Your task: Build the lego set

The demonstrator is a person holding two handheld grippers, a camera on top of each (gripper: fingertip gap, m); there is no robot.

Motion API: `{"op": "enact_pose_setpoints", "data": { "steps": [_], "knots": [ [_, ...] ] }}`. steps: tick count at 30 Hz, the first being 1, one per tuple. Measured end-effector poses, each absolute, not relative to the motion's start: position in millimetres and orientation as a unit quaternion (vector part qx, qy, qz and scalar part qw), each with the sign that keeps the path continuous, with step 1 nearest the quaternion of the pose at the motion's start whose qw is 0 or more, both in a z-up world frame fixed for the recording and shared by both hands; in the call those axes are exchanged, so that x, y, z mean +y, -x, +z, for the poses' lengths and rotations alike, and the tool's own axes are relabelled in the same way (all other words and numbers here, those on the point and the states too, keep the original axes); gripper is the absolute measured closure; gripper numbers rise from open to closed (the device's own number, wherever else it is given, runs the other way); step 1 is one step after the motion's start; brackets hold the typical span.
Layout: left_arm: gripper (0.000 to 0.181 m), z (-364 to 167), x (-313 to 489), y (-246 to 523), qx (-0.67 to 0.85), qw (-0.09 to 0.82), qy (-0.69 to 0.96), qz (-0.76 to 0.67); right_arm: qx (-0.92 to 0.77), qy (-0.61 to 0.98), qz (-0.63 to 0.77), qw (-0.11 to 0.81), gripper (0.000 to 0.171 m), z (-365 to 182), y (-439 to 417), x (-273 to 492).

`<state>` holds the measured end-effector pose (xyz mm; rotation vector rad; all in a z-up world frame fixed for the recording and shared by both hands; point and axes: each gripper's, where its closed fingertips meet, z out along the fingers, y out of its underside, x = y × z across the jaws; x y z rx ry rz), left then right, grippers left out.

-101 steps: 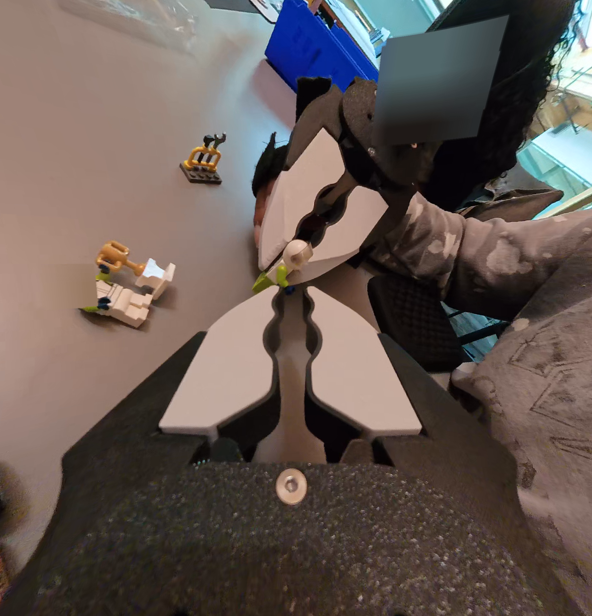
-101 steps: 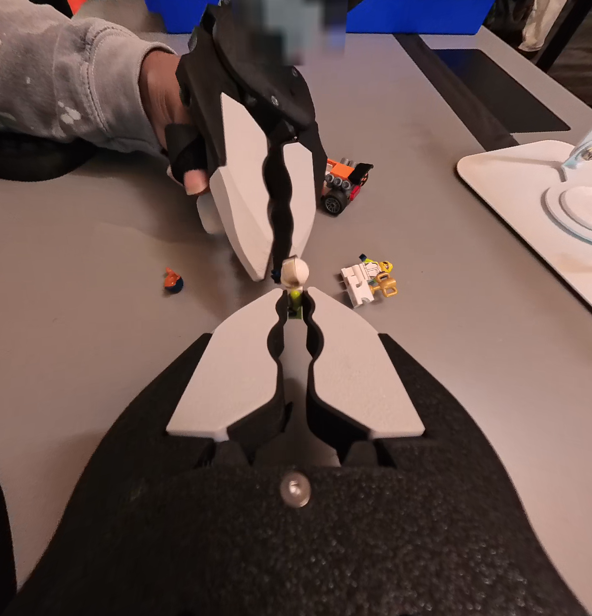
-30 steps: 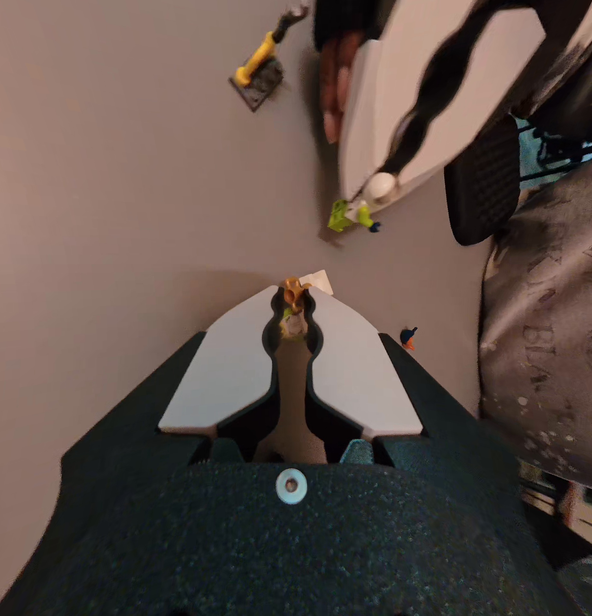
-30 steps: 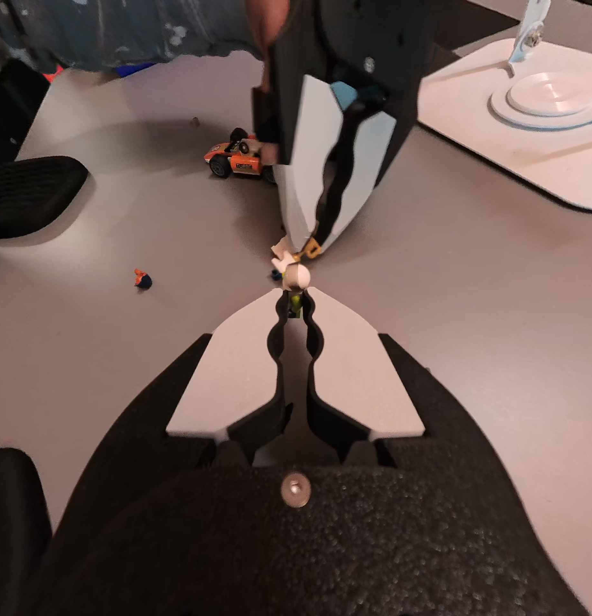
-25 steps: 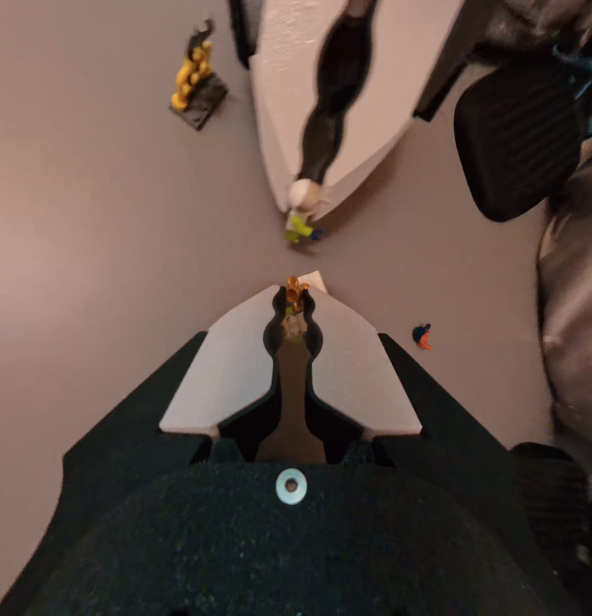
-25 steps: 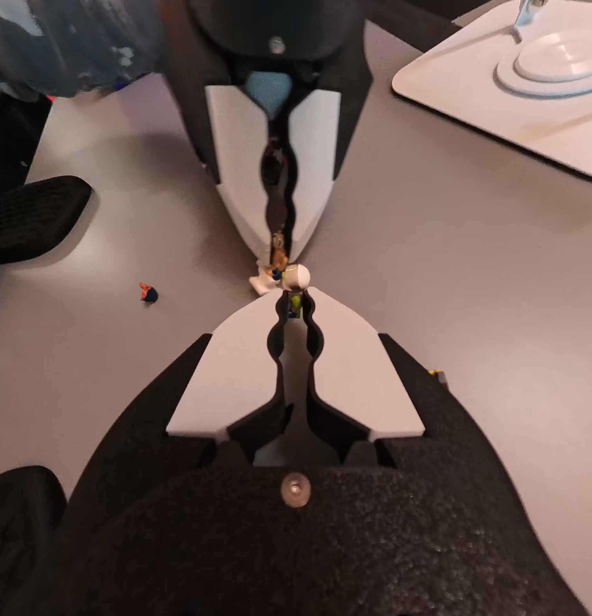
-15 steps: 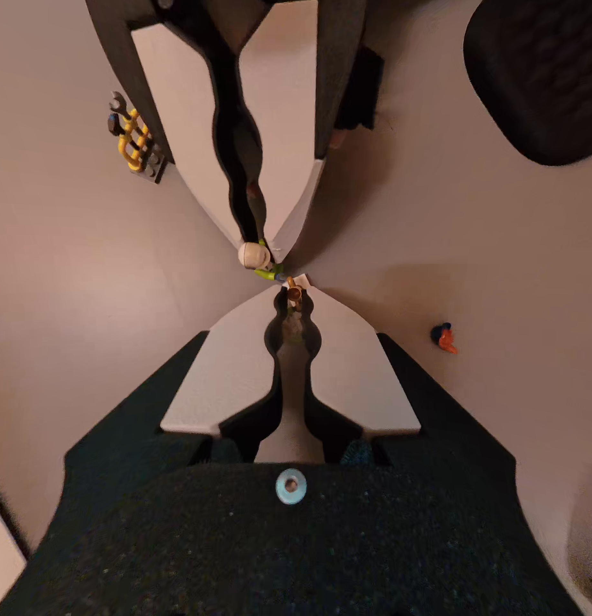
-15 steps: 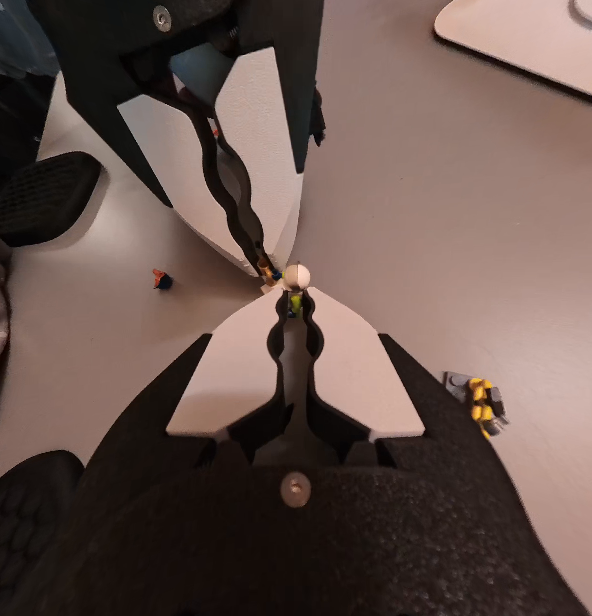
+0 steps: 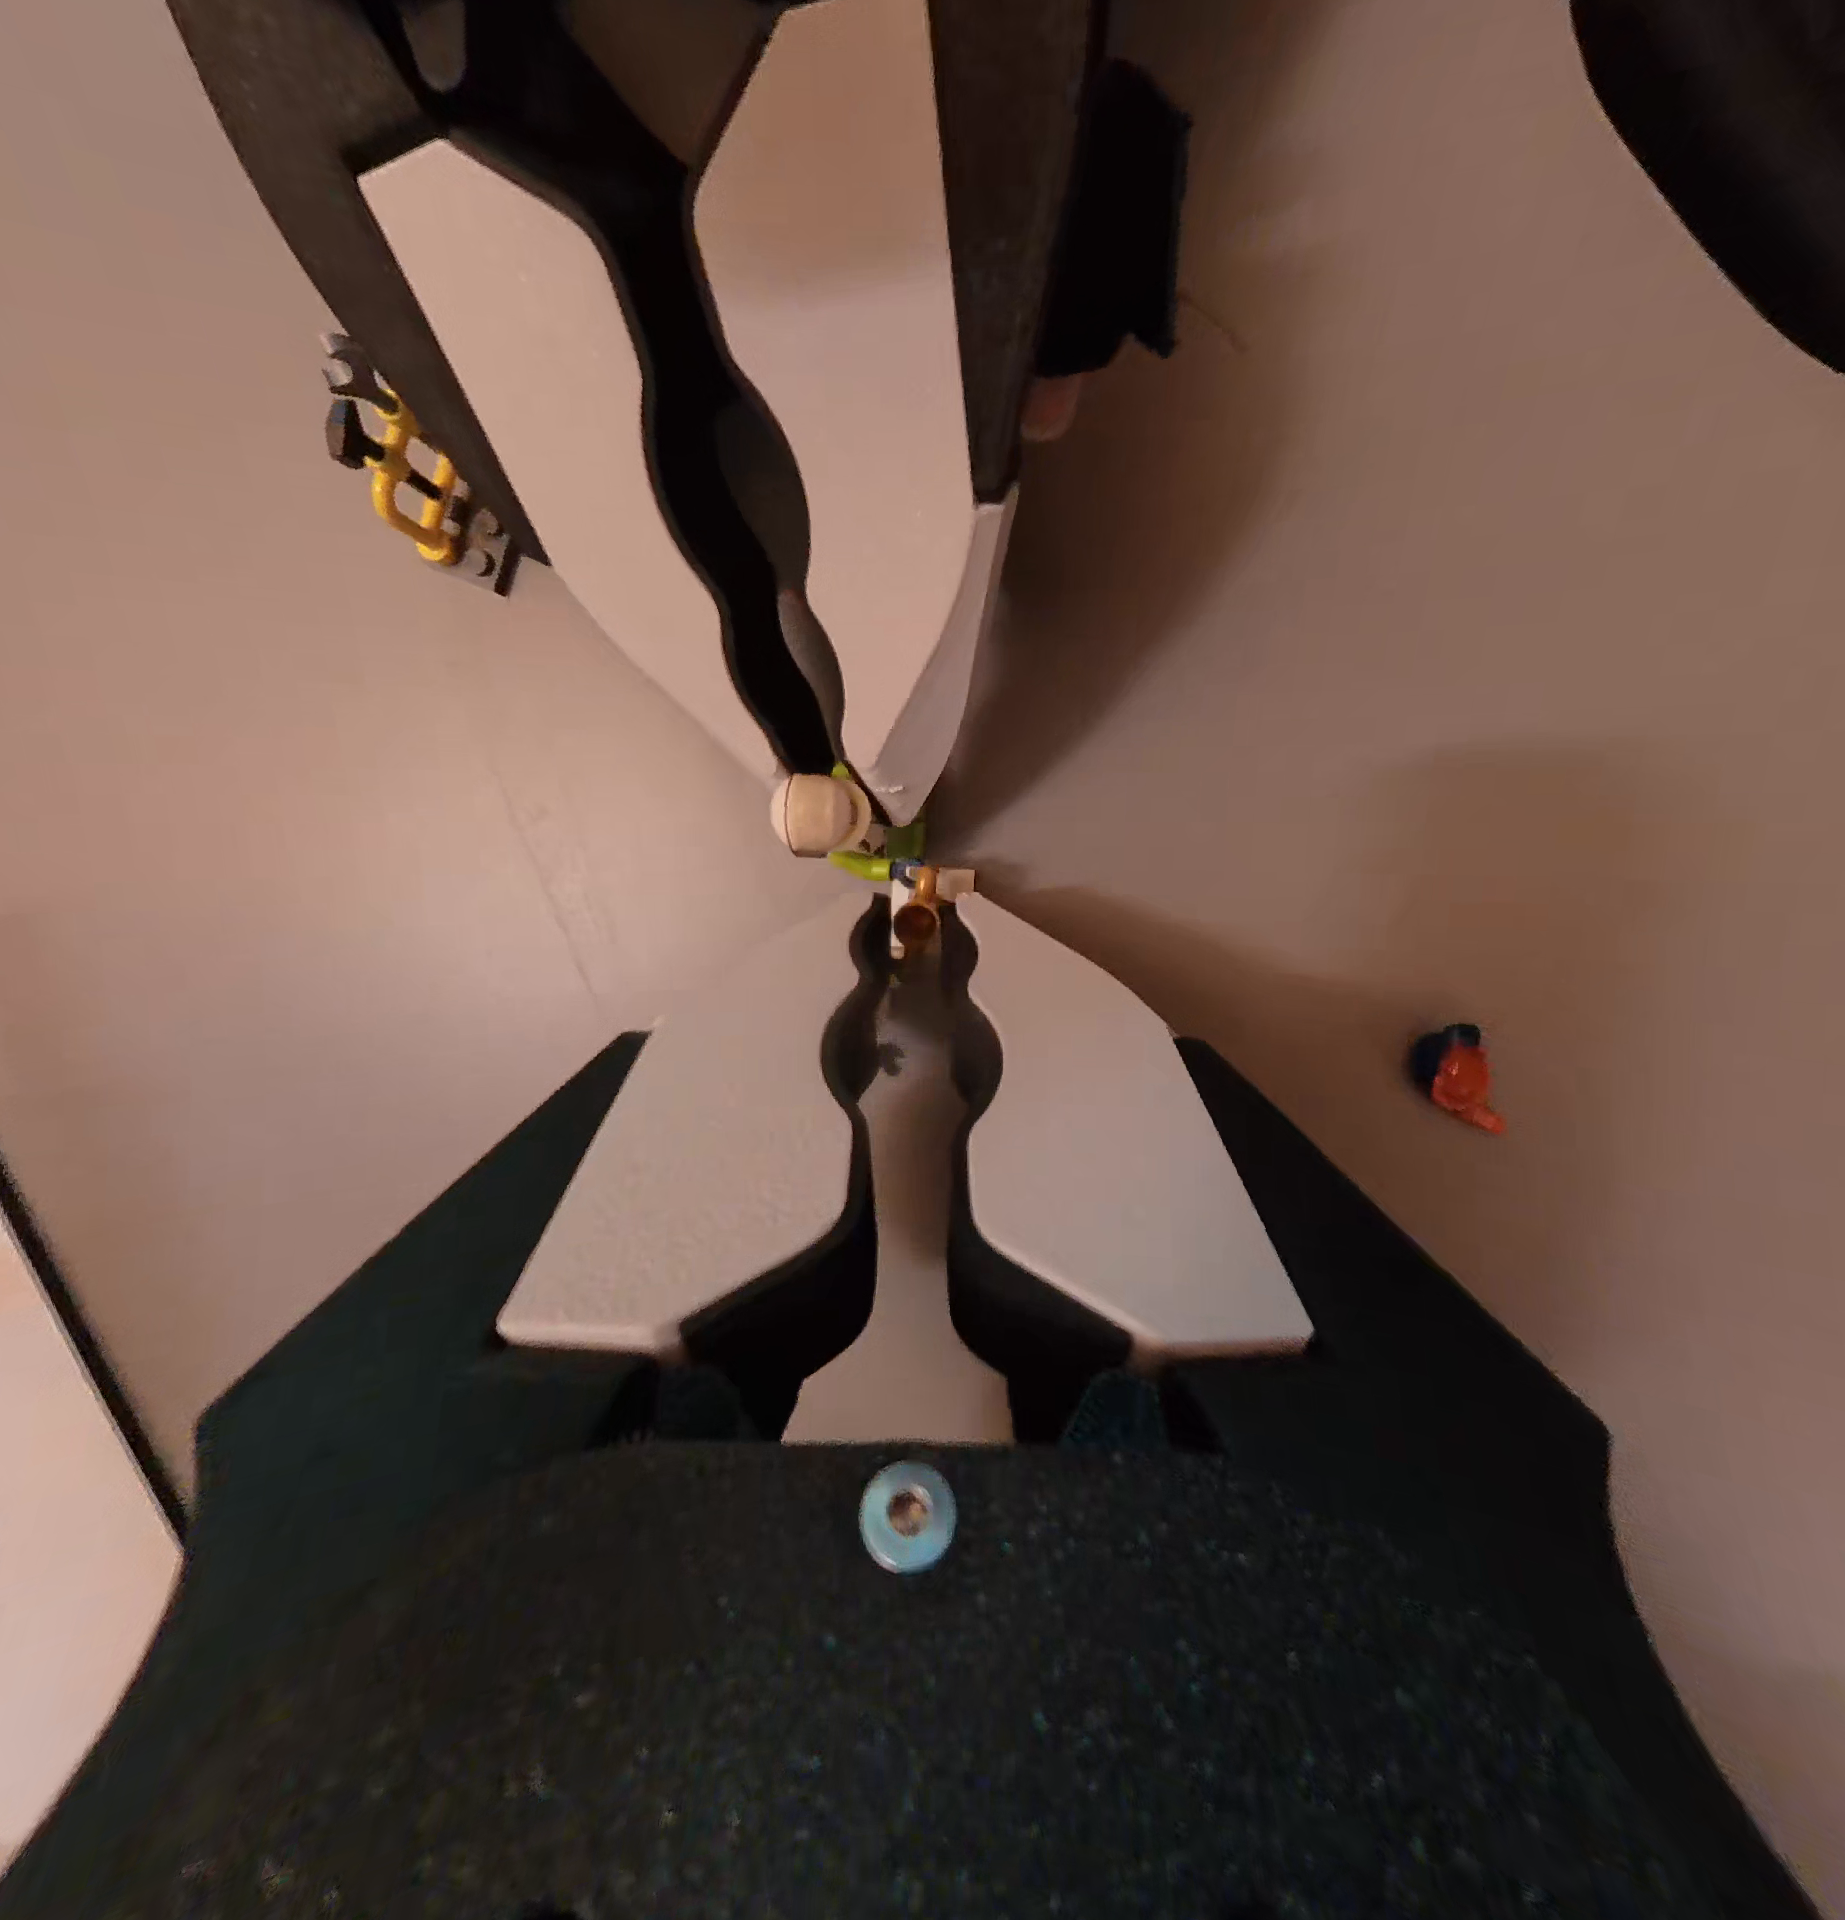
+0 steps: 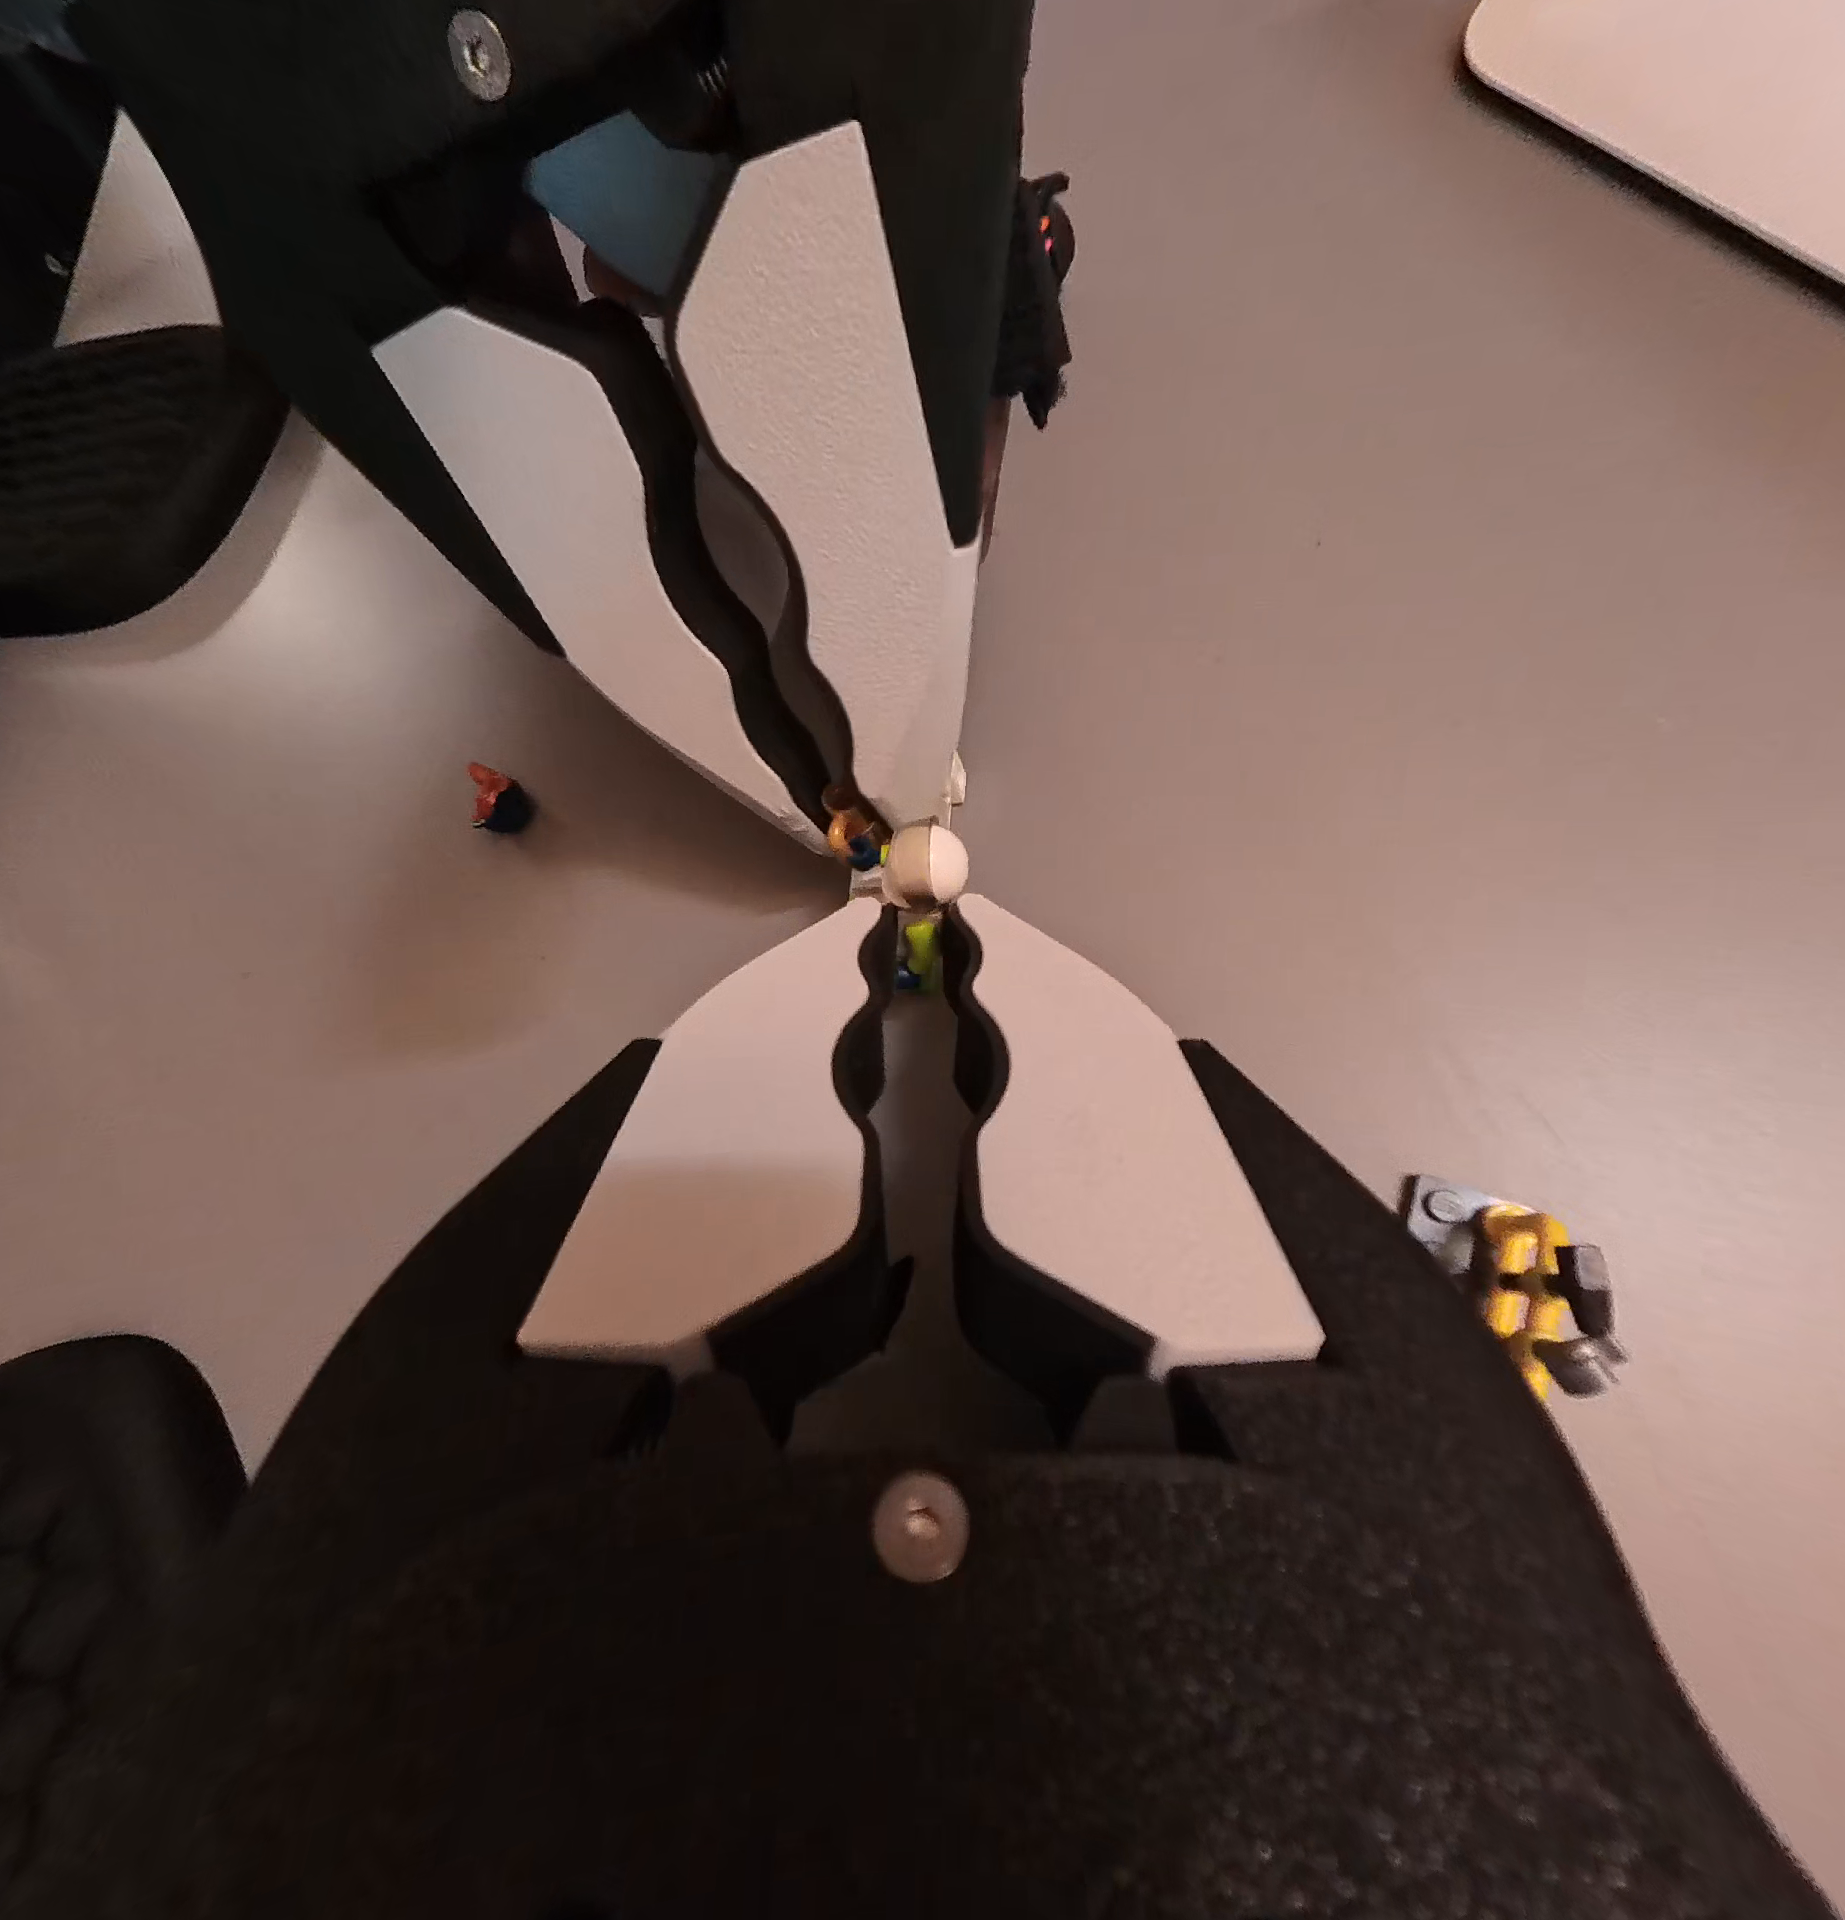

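Now, two tiny pieces meet tip to tip above the table [image 9: 222, 831].

My left gripper [image 9: 913, 925] pinches the gold-and-white piece [image 9: 923, 904]; my right gripper [image 10: 913, 925] pinches the white-helmeted minifigure [image 10: 923, 868] by its green torso. Both seem light, stiff, slippery: I'd grip bodies, not thin arms.

**Your two grippers, up close**

Your left gripper [image 9: 913, 914] has a black, grainy-textured body that widens toward the camera, with a round pale-blue-tinted screw [image 9: 906, 1529] set in its middle. Its two fingers [image 9: 689, 1164] are flat, pale grey plates tapering to a point, each edged on the inside with wavy black padding.

Your right gripper [image 10: 918, 914] is built the same: coarse black body, a silver screw [image 10: 919, 1529] in the centre, pale tapered fingers [image 10: 1105, 1143] with scalloped black inner edges.

Seen from the right wrist view, your left gripper's underside shows another screw [image 10: 478, 52] and a light-blue block [image 10: 627, 197] between the black arms.
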<state>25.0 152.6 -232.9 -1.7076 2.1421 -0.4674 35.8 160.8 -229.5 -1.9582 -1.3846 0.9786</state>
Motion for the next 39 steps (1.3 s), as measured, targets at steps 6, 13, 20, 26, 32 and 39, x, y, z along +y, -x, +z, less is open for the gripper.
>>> {"op": "enact_pose_setpoints", "data": {
  "steps": [6,13,20,26,32,39],
  "knots": [
    [0.171,-233.7,153.5,-26.4,0.753,0.194,0.608,-0.161,-0.524,0.722,0.354,0.28,0.163,-229.9,-36.2,160.9],
    [0.17,-234.2,153.1,-26.2,0.739,0.203,0.62,-0.169,-0.537,0.71,0.351,0.293,0.163,-229.7,-34.7,159.3],
    [0.172,-236.0,150.4,-27.6,0.727,0.204,0.63,-0.179,-0.545,0.705,0.346,0.295,0.163,-230.5,-33.6,157.3],
    [0.172,-236.1,149.8,-27.8,0.723,0.204,0.633,-0.188,-0.55,0.7,0.343,0.3,0.163,-230.6,-33.7,156.8],
    [0.172,-236.0,148.6,-27.8,0.72,0.198,0.635,-0.197,-0.557,0.693,0.339,0.307,0.163,-230.6,-33.6,156.3],
    [0.172,-236.1,148.3,-28.5,0.716,0.199,0.638,-0.202,-0.564,0.687,0.332,0.316,0.163,-230.6,-33.7,156.5]
  ]
}}
